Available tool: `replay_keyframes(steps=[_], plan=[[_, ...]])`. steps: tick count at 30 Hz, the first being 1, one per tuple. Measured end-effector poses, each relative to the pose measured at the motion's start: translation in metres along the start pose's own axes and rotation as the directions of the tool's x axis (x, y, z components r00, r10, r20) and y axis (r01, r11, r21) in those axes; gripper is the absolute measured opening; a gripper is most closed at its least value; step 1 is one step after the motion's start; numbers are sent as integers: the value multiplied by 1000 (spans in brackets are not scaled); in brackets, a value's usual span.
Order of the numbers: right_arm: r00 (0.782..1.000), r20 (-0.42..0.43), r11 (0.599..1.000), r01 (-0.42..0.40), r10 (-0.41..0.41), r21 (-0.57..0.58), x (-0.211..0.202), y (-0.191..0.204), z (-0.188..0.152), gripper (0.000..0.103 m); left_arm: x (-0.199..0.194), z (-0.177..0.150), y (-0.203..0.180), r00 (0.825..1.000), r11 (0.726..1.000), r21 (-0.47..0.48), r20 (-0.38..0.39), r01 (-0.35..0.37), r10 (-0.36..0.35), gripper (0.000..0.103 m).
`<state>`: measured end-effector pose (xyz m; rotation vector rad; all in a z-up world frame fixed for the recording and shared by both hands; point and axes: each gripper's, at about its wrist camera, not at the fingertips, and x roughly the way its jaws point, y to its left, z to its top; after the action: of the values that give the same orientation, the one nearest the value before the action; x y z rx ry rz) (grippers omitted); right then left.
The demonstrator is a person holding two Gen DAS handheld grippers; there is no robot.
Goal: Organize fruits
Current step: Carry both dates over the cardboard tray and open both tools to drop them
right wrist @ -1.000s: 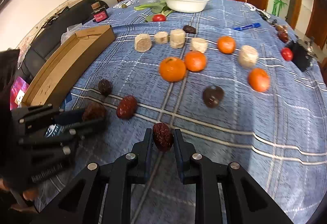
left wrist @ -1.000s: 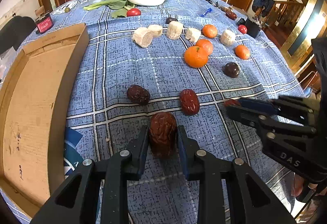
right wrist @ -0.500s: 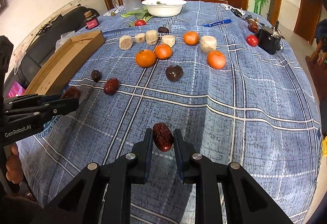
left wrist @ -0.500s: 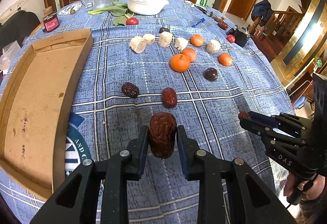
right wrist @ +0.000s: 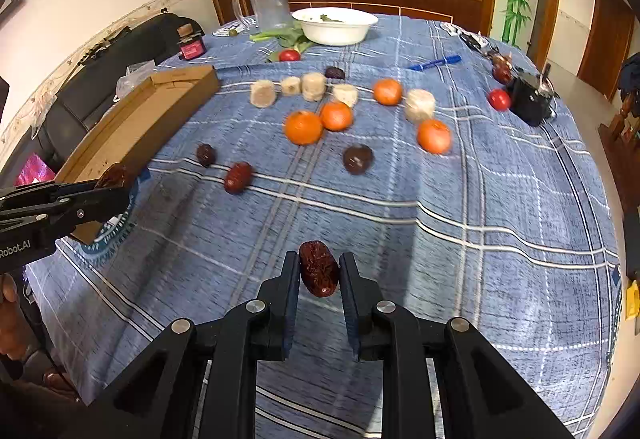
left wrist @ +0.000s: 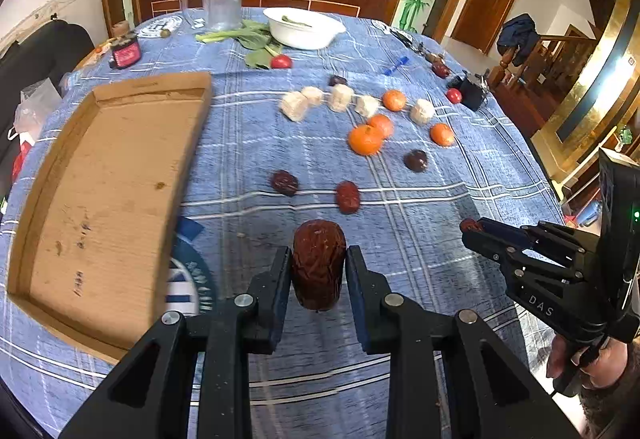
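In the left wrist view, the left gripper [left wrist: 318,271] fills the bottom centre, its fingers [left wrist: 276,279] clamped on a large wrinkled red date [left wrist: 318,265] held above the blue checked table [left wrist: 420,223]. An empty cardboard tray [left wrist: 108,191] lies at left; two loose dates [left wrist: 316,189] sit mid-frame, with oranges [left wrist: 365,139] and pale cut chunks [left wrist: 340,97] beyond, and a white bowl [left wrist: 304,27] at the top. At right, the right gripper [left wrist: 472,227] shows a small date at its tip. In the right wrist view, the right gripper [right wrist: 319,275] at bottom centre has its fingers [right wrist: 290,279] clamped on a smaller date [right wrist: 319,273] above the cloth. At the left edge, the left gripper [right wrist: 116,183] carries its date just in front of the tray [right wrist: 132,127]. Oranges [right wrist: 303,127] and a dark round fruit [right wrist: 357,159] lie mid-frame.
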<state>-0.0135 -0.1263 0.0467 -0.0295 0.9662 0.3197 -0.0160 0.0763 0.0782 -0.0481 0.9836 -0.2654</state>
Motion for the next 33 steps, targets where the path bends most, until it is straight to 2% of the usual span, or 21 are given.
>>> replay_keyframes(steps=[7,14,21,27,33], plan=[[1000,20,999,-5,6,-38,7,42,22,21,-11,1,49,1000,998,-66,19,-3,5,26],[999,25,992,-29,32,-125,16,100,48,22,-25,-4,109,997,987,-148,36,-55,61,26],[996,24,971,-83,91,-226,26,160,69,22,-38,-17,166,987,967,-211,32,-146,156,27],[988,0,941,-147,155,-306,40,215,81,22,-43,-26,201,979,950,-246,19,-191,202,27],[975,-66,914,-224,214,-339,68,260,81,22,-36,-32,224,975,943,-251,-17,-218,221,27]])
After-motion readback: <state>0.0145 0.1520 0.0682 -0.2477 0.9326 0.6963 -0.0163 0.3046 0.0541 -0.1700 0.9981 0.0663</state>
